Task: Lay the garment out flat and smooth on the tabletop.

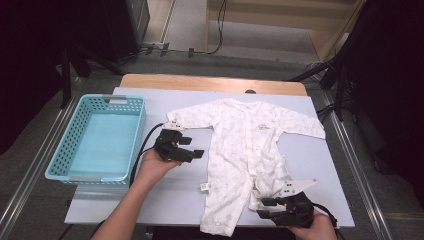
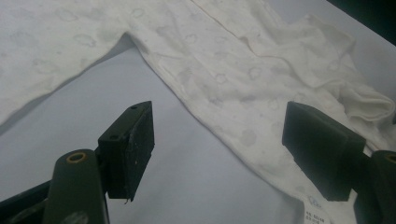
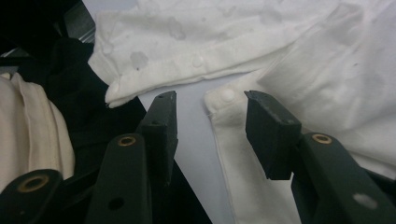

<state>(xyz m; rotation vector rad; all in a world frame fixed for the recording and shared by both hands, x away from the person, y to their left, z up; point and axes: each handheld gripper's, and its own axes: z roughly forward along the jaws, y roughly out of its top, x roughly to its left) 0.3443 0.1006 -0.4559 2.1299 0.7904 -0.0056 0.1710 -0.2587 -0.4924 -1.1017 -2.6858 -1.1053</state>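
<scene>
High view: both grippers, left gripper (image 1: 192, 150) and right gripper (image 1: 263, 207), gape open, holding nothing; the baby suit (image 1: 240, 150) leg at the tabletop's near edge could slip off.

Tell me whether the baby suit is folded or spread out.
Spread out: the baby suit lies flat on the table, both sleeves stretched sideways, legs toward the person, one bunched.

The romper (image 1: 240, 150) has one leg end tucked under the right claw (image 1: 270, 209) in the high view, and its small label (image 1: 204, 187) is too tiny to read. The table (image 1: 300, 165) runs off the bottom edge there, and the print on the chest (image 1: 261, 128) is too faint to tell.
</scene>
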